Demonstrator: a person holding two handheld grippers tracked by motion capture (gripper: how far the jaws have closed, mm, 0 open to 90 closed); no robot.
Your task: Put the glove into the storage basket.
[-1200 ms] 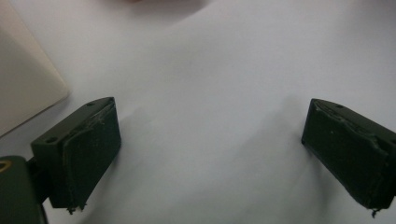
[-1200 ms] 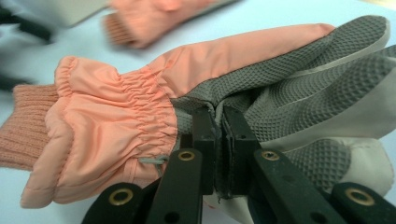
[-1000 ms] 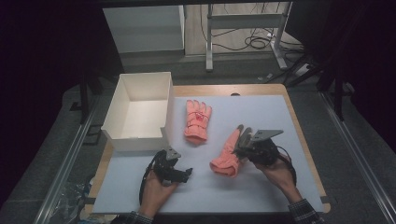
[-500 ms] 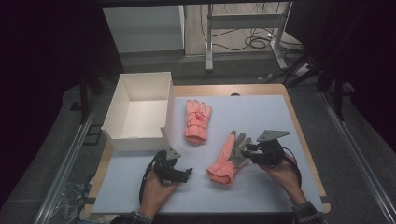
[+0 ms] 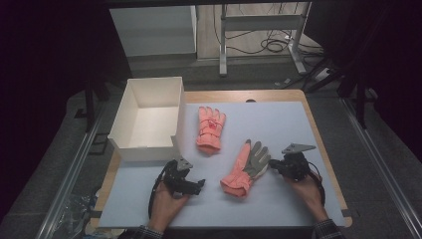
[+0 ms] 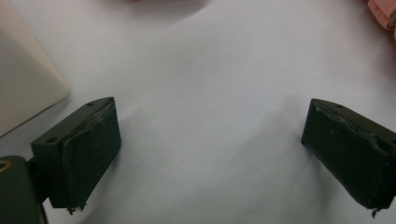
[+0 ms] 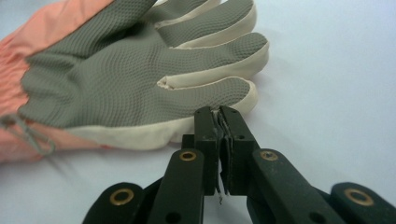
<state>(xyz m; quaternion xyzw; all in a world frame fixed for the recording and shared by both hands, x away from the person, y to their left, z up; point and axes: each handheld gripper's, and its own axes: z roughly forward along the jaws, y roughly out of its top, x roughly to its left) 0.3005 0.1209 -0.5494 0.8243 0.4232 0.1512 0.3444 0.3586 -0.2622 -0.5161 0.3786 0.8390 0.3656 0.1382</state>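
Observation:
Two pink gloves lie on the pale mat. One glove [image 5: 210, 128] lies back up by the box. The other glove [image 5: 246, 169] lies palm up, its grey textured palm [image 7: 126, 74] showing. My right gripper [image 5: 271, 165] sits at that glove's little-finger edge; its jaws have just been closing and now stand shut [image 7: 222, 113], tips against the cream trim with nothing seen between the pads. My left gripper [image 5: 199, 185] rests on the mat below the box, its jaws wide open [image 6: 210, 140] over bare mat.
An open white box [image 5: 144, 148] stands at the table's left; its corner [image 6: 23, 84] shows beside my left gripper. The wooden table edge [image 5: 318, 139] frames the mat. A table frame and cables lie on the floor beyond.
The near glove went from back up, raised in my right gripper, to lying flat palm up, slightly nearer the person. The right gripper has let it go and shut. The left hand stayed put.

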